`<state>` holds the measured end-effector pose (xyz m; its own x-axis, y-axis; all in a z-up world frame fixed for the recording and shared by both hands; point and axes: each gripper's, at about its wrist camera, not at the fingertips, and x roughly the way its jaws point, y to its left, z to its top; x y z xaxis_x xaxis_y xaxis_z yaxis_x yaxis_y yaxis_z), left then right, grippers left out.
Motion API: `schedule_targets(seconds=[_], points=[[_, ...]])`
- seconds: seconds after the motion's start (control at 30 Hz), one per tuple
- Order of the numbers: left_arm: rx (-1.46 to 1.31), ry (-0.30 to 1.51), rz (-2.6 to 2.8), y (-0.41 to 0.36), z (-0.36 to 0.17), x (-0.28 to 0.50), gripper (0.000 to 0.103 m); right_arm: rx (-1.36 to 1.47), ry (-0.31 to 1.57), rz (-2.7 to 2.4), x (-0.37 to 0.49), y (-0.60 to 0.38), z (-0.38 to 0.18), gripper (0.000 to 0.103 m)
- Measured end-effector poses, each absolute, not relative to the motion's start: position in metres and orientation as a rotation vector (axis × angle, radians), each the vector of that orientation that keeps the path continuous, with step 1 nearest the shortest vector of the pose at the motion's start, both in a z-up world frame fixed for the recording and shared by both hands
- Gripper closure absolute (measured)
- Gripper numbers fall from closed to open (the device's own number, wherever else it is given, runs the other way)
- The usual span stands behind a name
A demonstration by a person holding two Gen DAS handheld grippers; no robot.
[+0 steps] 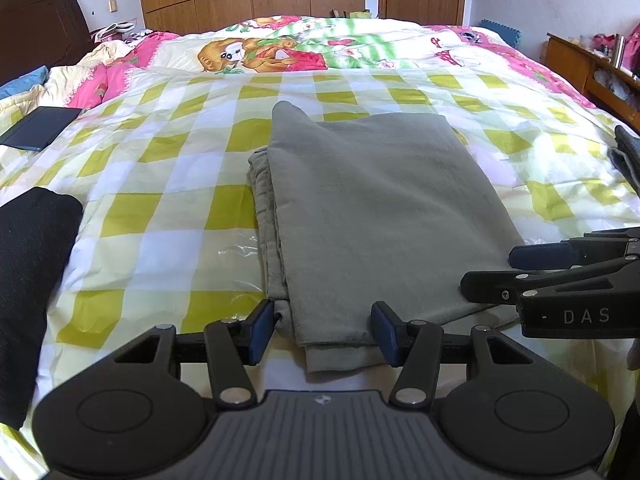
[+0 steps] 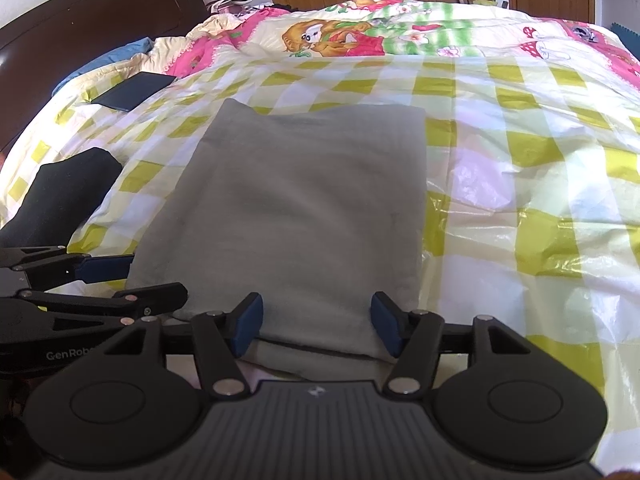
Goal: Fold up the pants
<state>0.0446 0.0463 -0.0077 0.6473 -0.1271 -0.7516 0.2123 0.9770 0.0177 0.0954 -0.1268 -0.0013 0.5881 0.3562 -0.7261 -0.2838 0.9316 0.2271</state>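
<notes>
The grey pants (image 1: 372, 204) lie folded into a thick rectangle on the checked bed cover (image 1: 168, 168), also in the right wrist view (image 2: 304, 216). My left gripper (image 1: 323, 330) is open, its blue pads on either side of the near left corner of the stack. My right gripper (image 2: 316, 328) is open, its pads astride the near edge of the pants. The right gripper shows side-on in the left view (image 1: 532, 268) at the near right corner. The left gripper shows in the right view (image 2: 120, 280) at the near left edge.
A black folded garment (image 1: 32, 268) lies left of the pants, also seen in the right view (image 2: 64, 200). A dark flat case (image 1: 36, 128) lies farther left. A grey garment (image 1: 626, 156) is at the right edge. A wooden shelf (image 1: 592, 68) stands beside the bed.
</notes>
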Motion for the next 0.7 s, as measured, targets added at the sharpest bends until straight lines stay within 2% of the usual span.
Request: schedule_targets(seconds=[0.7], points=[[0.157,0.851,-0.196,0.0393,-0.0069,0.0405,0.037,0.095,0.86,0.366,0.0873,-0.1298,0.0006,0.038]])
